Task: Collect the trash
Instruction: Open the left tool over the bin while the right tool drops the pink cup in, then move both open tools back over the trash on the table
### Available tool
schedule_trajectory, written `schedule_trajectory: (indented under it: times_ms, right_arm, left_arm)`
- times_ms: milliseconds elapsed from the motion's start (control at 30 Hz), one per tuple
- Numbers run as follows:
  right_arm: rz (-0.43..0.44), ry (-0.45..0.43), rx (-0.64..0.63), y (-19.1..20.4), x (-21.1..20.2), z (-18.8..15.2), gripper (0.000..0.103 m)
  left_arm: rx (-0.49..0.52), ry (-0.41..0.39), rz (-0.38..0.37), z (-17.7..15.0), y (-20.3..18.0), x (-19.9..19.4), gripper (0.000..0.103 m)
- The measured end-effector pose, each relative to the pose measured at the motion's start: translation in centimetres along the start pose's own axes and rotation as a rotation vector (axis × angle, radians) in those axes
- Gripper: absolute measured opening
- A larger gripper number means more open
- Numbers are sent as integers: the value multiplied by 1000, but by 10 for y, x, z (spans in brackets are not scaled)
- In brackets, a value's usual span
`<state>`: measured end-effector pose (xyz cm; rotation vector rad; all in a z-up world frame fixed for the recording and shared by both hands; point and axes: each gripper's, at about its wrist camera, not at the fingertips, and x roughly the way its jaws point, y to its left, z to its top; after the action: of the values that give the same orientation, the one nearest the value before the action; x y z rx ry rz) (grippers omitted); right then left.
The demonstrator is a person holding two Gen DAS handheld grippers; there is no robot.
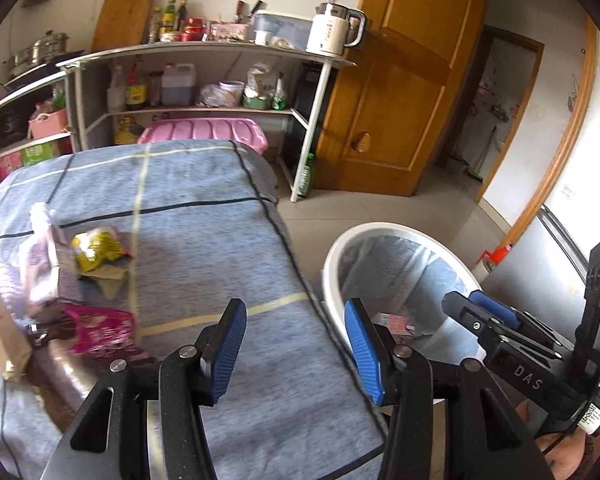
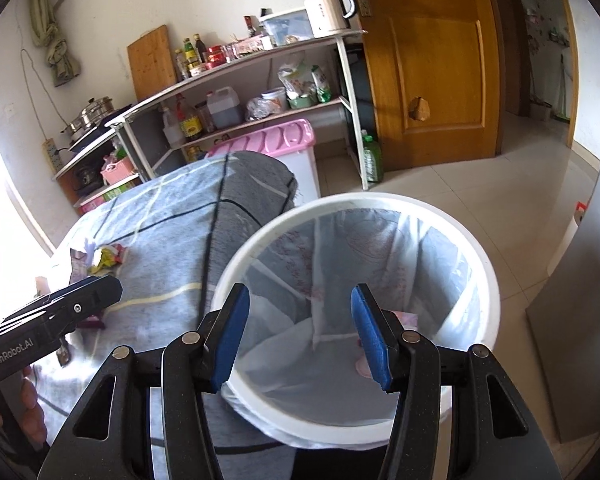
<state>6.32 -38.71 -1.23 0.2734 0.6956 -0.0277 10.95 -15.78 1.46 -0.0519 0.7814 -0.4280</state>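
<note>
My left gripper [image 1: 296,320] is open over the blue-grey checked cloth [image 1: 204,216], with nothing between its blue pads. Trash lies on the cloth to its left: a yellow wrapper [image 1: 96,254], a magenta packet [image 1: 100,332], a pale pink bag [image 1: 44,268] and a brown paper bag [image 1: 0,328]. My right gripper [image 2: 300,308] hangs open and empty over the white bin [image 2: 488,280] with its clear liner. A pink scrap [image 2: 406,318] lies at the bin's bottom. The left gripper [image 2: 100,292] shows at the left of the right wrist view, beside the yellow wrapper [image 2: 106,258]. The bin [image 1: 336,256] stands against the cloth's right edge.
A white shelf rack [image 1: 316,120] with bottles and a kettle [image 1: 332,30] stands behind the cloth. A pink-lidded box [image 1: 204,130] sits at its foot. A wooden door [image 1: 400,92] stands open at the back right. A grey cabinet side [image 2: 572,320] lies right of the bin on the tiled floor.
</note>
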Motion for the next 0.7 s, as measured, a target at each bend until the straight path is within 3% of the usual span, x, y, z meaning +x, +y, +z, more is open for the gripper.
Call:
schedule_trajectory:
  times_ms: [100, 400, 700]
  right_arm:
    - [18, -13, -25, 17, -3, 0, 54]
    - [86, -14, -98, 67, 0, -6, 54]
    - [126, -48, -198, 120, 10, -16, 54]
  left_arm:
    - [33, -40, 87, -4, 8, -14, 57]
    - [-44, -62, 133, -15, 54, -44, 57]
    - [-121, -89, 259, -30, 108, -69, 57]
